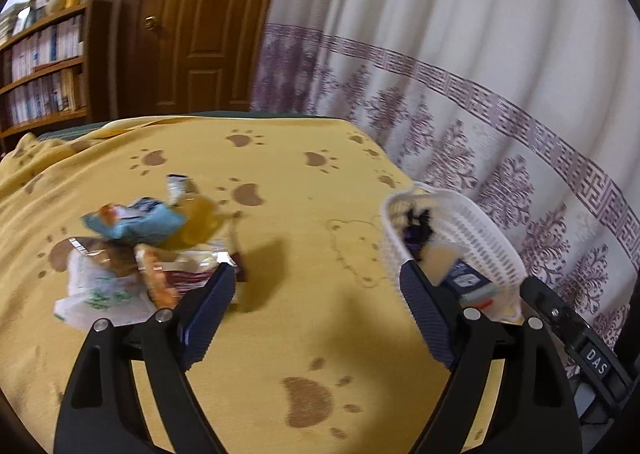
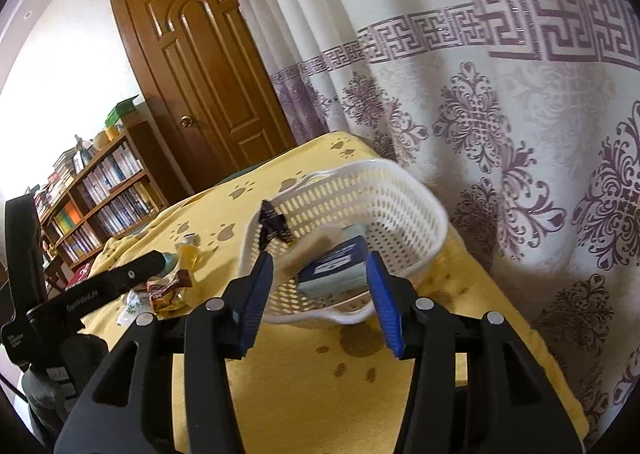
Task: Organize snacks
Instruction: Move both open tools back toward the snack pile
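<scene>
A white perforated basket (image 1: pixel 472 230) sits at the right of a yellow paw-print cloth and holds a dark blue packet (image 1: pixel 464 280), a beige snack and a dark purple wrapper. It also shows in the right wrist view (image 2: pixel 400 209) with the blue packet (image 2: pixel 340 262). A pile of loose snack packets (image 1: pixel 136 246) lies at the left, with a light blue pack on top. My left gripper (image 1: pixel 316 294) is open and empty, between pile and basket. My right gripper (image 2: pixel 320 282) is open and empty, just in front of the basket's near rim.
A patterned white and purple curtain (image 1: pixel 480 101) hangs right behind the basket. A wooden door (image 2: pixel 208 65) and a bookshelf (image 1: pixel 44 65) stand beyond the table. The table's right edge runs beside the curtain. The left gripper's body (image 2: pixel 100 290) shows at the left of the right wrist view.
</scene>
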The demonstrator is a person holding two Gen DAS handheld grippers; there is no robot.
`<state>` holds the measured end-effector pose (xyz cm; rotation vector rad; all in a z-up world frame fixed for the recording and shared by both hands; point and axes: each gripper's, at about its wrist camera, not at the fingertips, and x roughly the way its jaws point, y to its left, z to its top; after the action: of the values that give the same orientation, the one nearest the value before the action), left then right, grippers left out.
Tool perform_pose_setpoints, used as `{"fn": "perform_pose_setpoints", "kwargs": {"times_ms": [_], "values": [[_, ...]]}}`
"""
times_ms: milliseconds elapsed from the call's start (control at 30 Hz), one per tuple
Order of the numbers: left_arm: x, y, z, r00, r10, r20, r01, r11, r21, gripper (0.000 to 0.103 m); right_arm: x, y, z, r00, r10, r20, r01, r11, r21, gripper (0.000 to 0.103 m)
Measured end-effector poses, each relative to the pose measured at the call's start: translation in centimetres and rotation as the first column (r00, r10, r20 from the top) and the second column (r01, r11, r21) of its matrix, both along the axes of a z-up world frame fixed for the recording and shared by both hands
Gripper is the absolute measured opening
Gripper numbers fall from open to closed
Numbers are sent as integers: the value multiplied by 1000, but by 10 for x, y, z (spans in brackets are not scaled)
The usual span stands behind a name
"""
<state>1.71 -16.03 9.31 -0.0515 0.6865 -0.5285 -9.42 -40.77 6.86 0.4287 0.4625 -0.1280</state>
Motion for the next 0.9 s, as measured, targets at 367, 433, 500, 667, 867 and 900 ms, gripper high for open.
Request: {"fn": "perform_pose_setpoints", "kwargs": {"times_ms": [367,433,500,667,867,900], "values": [[12,81,-8,977,211,-24,-212,976,-46,92,10,41,3,994,113,3,-113,993,-32,77],[14,92,-9,970,241,-25,-242,969,-46,92,13,52,4,990,141,-4,-141,989,-44,77],[16,103,-10,964,265,-28,-266,963,-47,92,15,61,3,986,167,-12,-168,984,-54,78],[19,126,-12,951,307,-28,-308,951,-38,92,26,84,-1,969,243,-47,-245,968,-53,83],[23,144,-17,940,340,-31,-341,940,-23,92,53,112,-11,928,353,-120,-355,935,0,84],[24,147,-18,937,347,-31,-347,937,-20,92,59,116,-13,920,367,-135,-370,929,5,84]]}}
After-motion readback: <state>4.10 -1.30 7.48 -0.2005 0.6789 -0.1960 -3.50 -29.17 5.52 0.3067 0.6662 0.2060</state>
